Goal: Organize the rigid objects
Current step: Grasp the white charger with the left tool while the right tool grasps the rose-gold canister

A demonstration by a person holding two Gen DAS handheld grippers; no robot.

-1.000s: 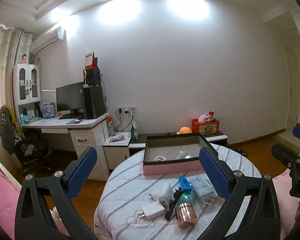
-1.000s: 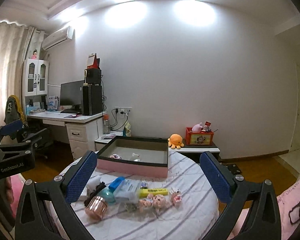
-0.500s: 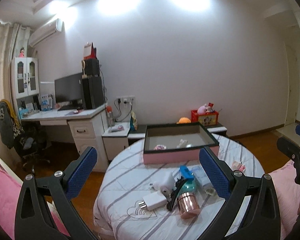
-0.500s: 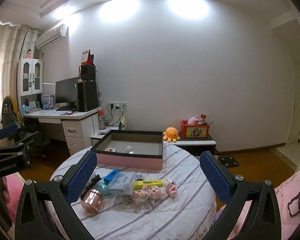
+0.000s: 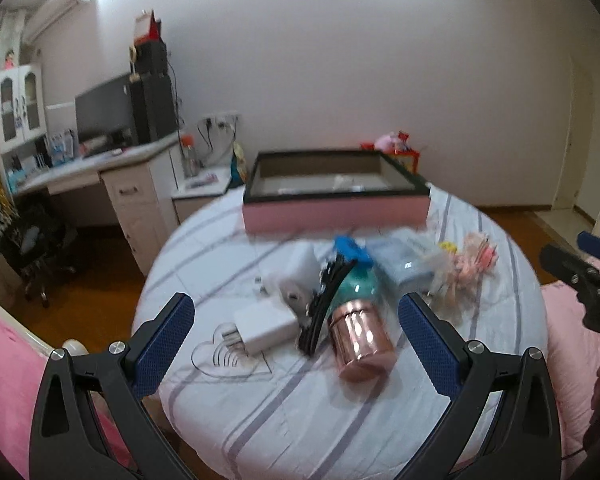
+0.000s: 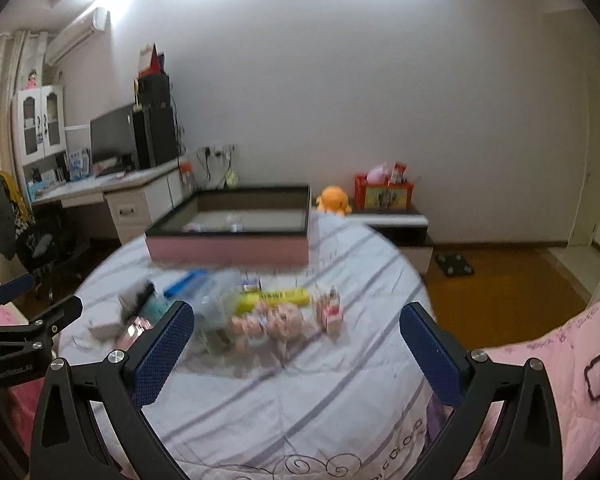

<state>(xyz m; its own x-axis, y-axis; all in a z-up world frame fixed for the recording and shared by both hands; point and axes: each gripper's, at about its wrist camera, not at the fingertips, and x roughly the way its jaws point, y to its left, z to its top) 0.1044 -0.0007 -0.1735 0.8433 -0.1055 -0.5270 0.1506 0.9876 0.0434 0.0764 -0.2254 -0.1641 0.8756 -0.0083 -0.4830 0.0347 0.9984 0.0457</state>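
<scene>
Now the clutter sits on the round table [image 5: 300, 420], all in front of the pink box [image 5: 336, 210]: a copper-capped bottle [image 5: 358, 338], a black hair clip [image 5: 324, 300] and a white charger [image 5: 266, 328] lie just ahead of my left gripper [image 5: 296, 334], between its wide-spread, empty fingers. Beyond my right gripper [image 6: 296, 340], likewise wide open and empty, lie a yellow tube [image 6: 276, 298] and blurred pink figures [image 6: 268, 324].

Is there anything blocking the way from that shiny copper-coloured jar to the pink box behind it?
Partly. The copper jar lies at the near end of the pile; a black hair clip, a blue-capped item and a clear packet sit between it and the pink box. Lifted over them, nothing visible blocks it.
</scene>
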